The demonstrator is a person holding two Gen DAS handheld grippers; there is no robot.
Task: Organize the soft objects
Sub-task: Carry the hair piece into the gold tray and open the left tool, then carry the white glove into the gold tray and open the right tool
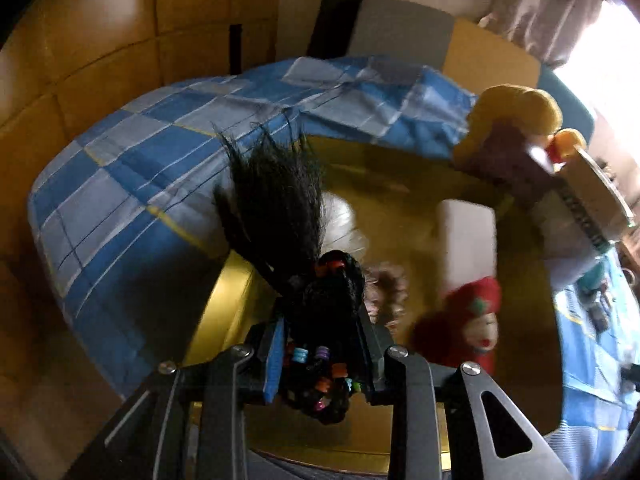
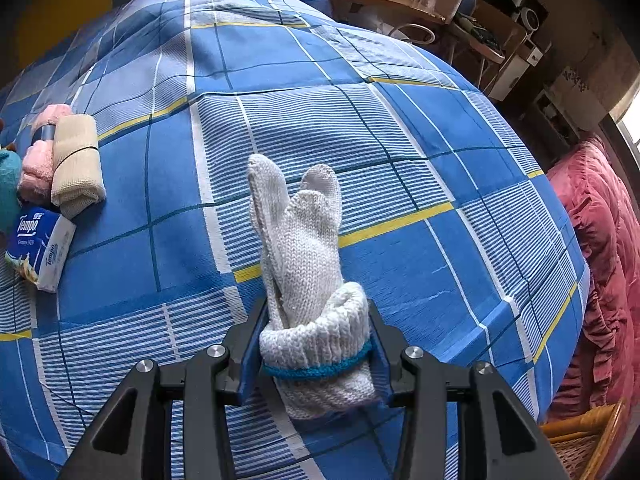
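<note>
Right wrist view shows the right hand-held gripper (image 2: 316, 344) pinching a white knit glove (image 2: 300, 256) at its rolled cuff, just above the blue band; the glove's fingers stand up from the pads and lean away over the blue checked bedspread (image 2: 400, 152). Measured from the glove, a beige rolled cloth (image 2: 76, 164), a pink towel (image 2: 38, 160) and a tissue pack (image 2: 40, 244) lie well apart to its left on the same bedspread.

Left wrist view is blurred, but the left hand-held gripper (image 1: 320, 344) is clamped on a black hair piece with coloured beads (image 1: 312, 308), its loose tuft fanning out beyond the pads above a yellow floor. Near it, to its right, sits a red plush toy (image 1: 468, 320).

Both held things look light and limp. The glove should compress and droop, so the doubled cuff is probably the firmest hold. The hair piece likely slips strand by strand, so its beaded, bound core seems safer than the tuft.
</note>
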